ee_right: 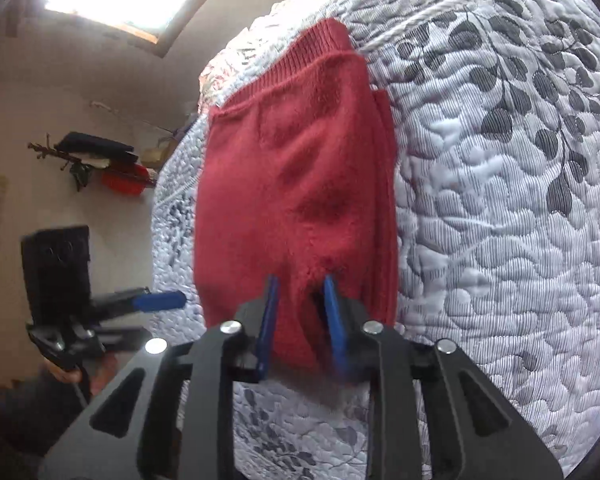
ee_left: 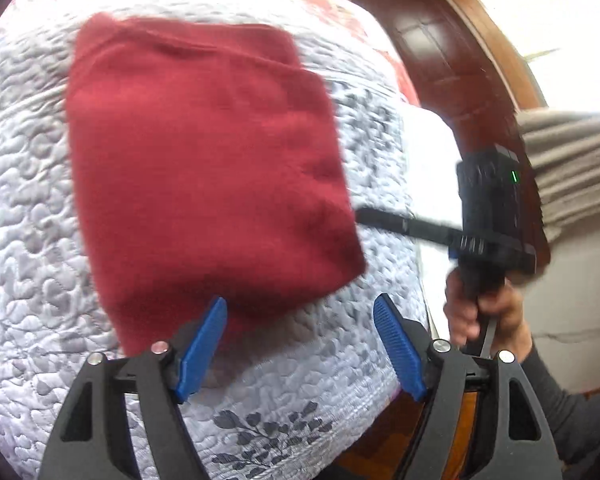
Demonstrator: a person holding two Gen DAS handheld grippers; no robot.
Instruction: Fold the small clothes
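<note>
Red knit garment (ee_left: 204, 168) lies folded on bed's quilted grey-leaf bedspread (ee_left: 28, 208), ribbed waistband at far end. Left gripper (ee_left: 300, 344) hovers near garment's close edge – blue fingers (ee_left: 204, 352) spread wide, nothing between them. Right gripper (ee_right: 300, 320) pinches bunched corner of garment – blue fingers (ee_right: 269, 320) close together on red knit. Hand (ee_left: 480, 312) grasps right gripper's handle, dark sleeve (ee_left: 572, 412) behind. Wooden door (ee_left: 440, 52) beyond bed.
</note>
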